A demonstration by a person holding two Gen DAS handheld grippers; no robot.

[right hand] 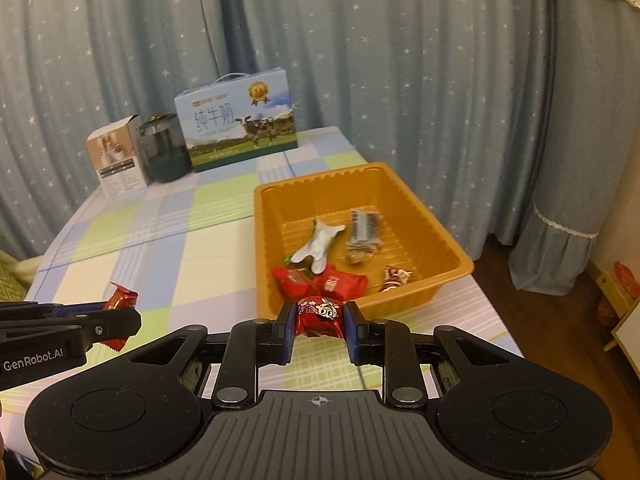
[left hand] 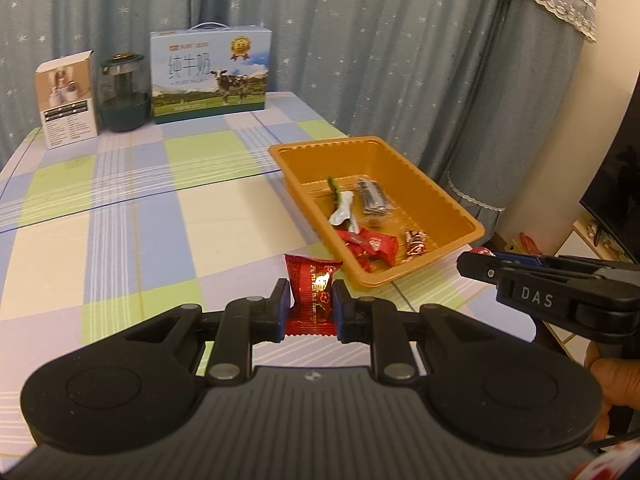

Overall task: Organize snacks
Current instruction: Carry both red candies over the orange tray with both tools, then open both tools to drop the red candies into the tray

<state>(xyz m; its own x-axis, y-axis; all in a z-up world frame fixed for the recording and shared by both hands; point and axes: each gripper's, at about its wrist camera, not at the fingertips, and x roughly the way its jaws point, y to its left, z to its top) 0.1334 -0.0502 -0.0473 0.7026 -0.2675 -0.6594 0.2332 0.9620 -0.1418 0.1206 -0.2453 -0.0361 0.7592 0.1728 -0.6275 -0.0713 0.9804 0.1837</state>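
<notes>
Each hand-held gripper (left hand: 310, 306) (right hand: 319, 326) pinches a red snack (left hand: 311, 296) (right hand: 318, 316).

Warm, dim indoor light tints both fisheye views yellowish, with bowed curtains (left hand: 360, 40) and dark corners at the edges, soft focus throughout, and glare on the red wrapper (left hand: 316, 292).

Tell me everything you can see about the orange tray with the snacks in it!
The orange tray is a shallow rectangular tub that looks like thin, shiny plastic, with ribbed walls, a ridged floor and a flat rolled rim. It sits upright on the checked tablecloth near the table's right edge. Inside lie two red snack packets, a white and green wrapper, a grey striped packet and a small brown and white candy. Neither pair of tongs touches it.
</notes>
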